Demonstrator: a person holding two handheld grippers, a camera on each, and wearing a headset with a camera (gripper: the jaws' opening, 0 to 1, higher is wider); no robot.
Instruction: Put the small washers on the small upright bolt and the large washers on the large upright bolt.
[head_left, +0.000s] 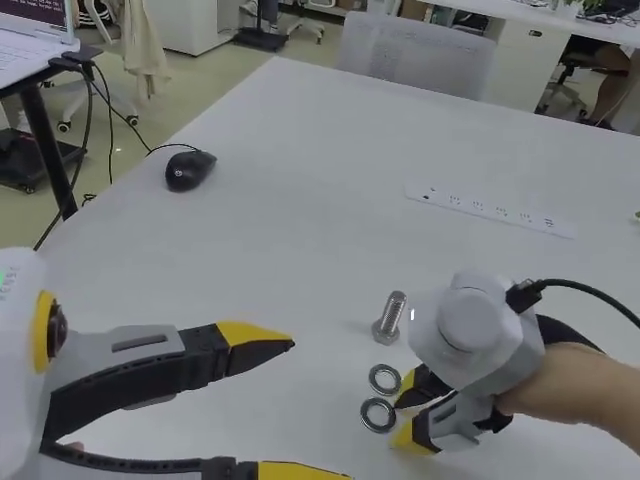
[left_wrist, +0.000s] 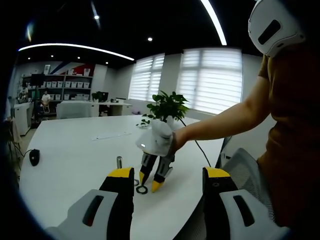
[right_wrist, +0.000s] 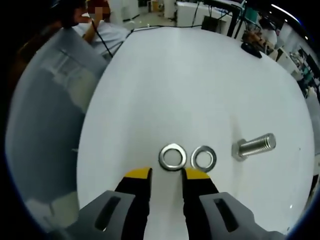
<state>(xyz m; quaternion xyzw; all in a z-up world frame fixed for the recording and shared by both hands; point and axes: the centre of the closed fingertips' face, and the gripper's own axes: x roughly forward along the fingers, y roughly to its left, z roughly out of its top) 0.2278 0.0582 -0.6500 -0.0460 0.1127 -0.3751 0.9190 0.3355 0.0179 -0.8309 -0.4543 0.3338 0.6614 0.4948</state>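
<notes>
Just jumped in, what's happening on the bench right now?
A person works two grippers. The right gripper is open, its jaws just short of one washer; a second washer lies beside it. Both lie flat on the table, none on the bolt yet. The left gripper hangs open, off to the side.

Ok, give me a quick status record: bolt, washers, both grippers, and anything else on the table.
bolt: upright on its head, shank bare
first washer: flat on the table, just ahead of the right gripper's tips
second washer: flat, beside the first, on the bolt's side
right gripper: jaws open, empty, low over the table
left gripper: jaws wide open, empty, held off to the side
other items: mouse, power strip
progress: no washer on the bolt yet
</notes>
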